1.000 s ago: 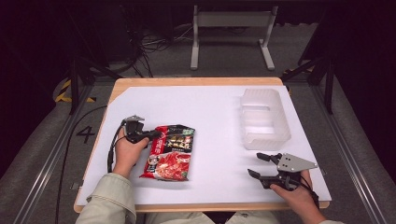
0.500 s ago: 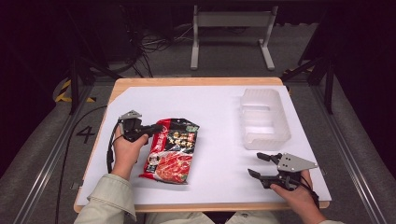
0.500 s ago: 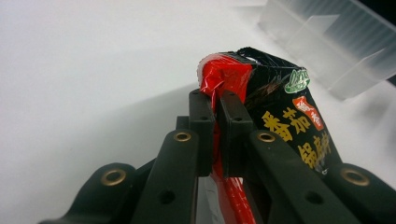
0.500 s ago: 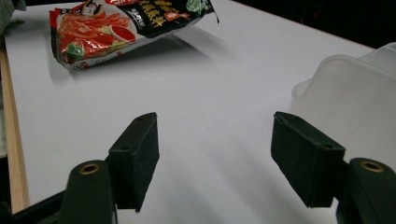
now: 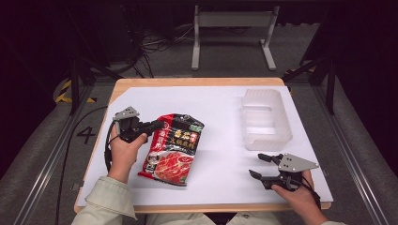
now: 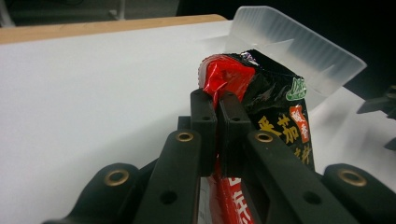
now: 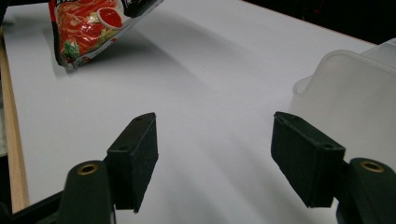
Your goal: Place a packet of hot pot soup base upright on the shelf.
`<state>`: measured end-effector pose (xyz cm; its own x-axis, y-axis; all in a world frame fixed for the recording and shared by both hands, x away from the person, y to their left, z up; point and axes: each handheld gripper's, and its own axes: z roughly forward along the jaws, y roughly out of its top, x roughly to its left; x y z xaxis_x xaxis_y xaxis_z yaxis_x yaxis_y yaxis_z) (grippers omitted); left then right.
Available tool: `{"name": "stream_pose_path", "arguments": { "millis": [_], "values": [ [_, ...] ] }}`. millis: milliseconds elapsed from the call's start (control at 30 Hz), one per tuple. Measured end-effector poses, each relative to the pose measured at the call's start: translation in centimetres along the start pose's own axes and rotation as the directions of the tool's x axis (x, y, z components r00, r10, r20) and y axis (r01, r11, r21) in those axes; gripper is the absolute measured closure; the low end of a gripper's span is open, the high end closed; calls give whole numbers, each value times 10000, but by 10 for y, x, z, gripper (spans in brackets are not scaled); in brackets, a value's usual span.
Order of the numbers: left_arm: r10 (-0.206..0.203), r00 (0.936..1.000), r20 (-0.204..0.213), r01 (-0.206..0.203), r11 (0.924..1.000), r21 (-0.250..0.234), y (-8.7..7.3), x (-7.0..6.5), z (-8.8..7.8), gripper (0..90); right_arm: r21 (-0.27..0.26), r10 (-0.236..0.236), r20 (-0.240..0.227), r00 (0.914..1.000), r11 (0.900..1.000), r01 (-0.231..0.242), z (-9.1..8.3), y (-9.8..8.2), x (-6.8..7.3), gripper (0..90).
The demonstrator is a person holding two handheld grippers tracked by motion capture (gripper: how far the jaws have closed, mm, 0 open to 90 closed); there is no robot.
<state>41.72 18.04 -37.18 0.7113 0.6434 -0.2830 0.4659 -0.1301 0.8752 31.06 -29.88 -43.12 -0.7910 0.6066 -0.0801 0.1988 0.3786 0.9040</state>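
Now left gripper (image 5: 157, 124) jaws pinch the sauce packet (image 5: 172, 147); right gripper (image 5: 261, 166) gapes.

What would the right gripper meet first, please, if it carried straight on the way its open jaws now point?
Probably the snack packet. The right gripper points left across the bare white sheet, and the packet, tilted up by the left gripper, lies ahead. Depth is uncertain; it might pass just beside it.
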Motion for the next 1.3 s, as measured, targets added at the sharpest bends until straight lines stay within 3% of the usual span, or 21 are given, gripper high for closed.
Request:
{"name": "stream_pose_path", "arguments": {
  "millis": [333, 433, 667, 900, 1033, 1300],
  "values": [
    [707, 9974, 122, -701, 9966, -423, 11, -24, -16, 874, 76, 47, 18, 10000, 10000, -48, 0, 0, 0, 320],
    [1131, 9936, -33, -1131, 9917, -608, 15, -30, -21, 874, 61, 69, 17, 10000, 10000, -69, 1, 0, 0, 322],
    [1468, 9883, -409, -1506, 9818, -1161, 20, -42, -28, 874, -90, 155, -322, 9994, 9998, -158, 2, 3, -1, 341],
    [1485, 9871, -605, -1573, 9702, -1843, 22, -49, -34, 874, -123, 203, -260, 9995, 9997, -207, 2, 4, -1, 373],
    [1486, 9865, -682, -1594, 9671, -1981, 23, -51, -35, 874, -266, 442, -575, 9974, 9986, -458, 2, 6, -2, 431],
    [1612, 9841, -740, -1732, 9631, -2061, 24, -56, -36, 874, -503, 253, -591, 9979, 9983, -283, 5, 17, -1, 427]
  ]
}}
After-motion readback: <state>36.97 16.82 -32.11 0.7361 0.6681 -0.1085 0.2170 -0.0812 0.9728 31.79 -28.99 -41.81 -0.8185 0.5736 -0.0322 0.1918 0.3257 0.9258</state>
